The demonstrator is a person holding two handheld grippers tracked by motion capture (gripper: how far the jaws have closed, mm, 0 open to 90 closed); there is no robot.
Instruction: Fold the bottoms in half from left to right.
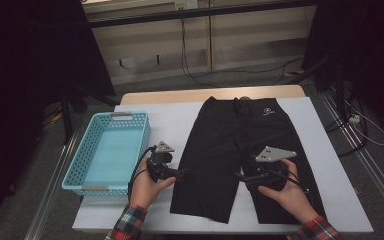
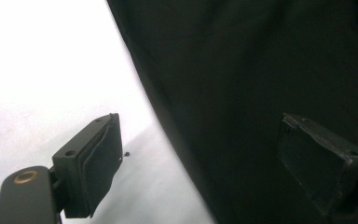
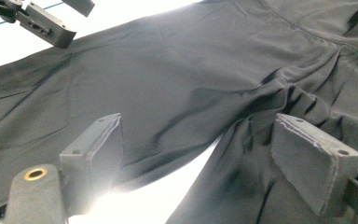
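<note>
Black shorts (image 1: 240, 150), flat on table (image 1: 325, 165). Left gripper (image 1: 182, 174), right gripper (image 1: 240, 176): jaws apart, nothing clamped. Risk: pinching 1 fabric layer only, bunching the legs.

Looks like a lab or recording rig, not a home. White-topped table (image 1: 325, 165) on grey carpet, metal rails (image 1: 365, 160) along both sides, loose cables (image 1: 190, 60) across the floor, black stands and dark drapes left and right, plain wood cabinets (image 1: 240, 35) behind with a wall socket (image 1: 186, 4).
</note>
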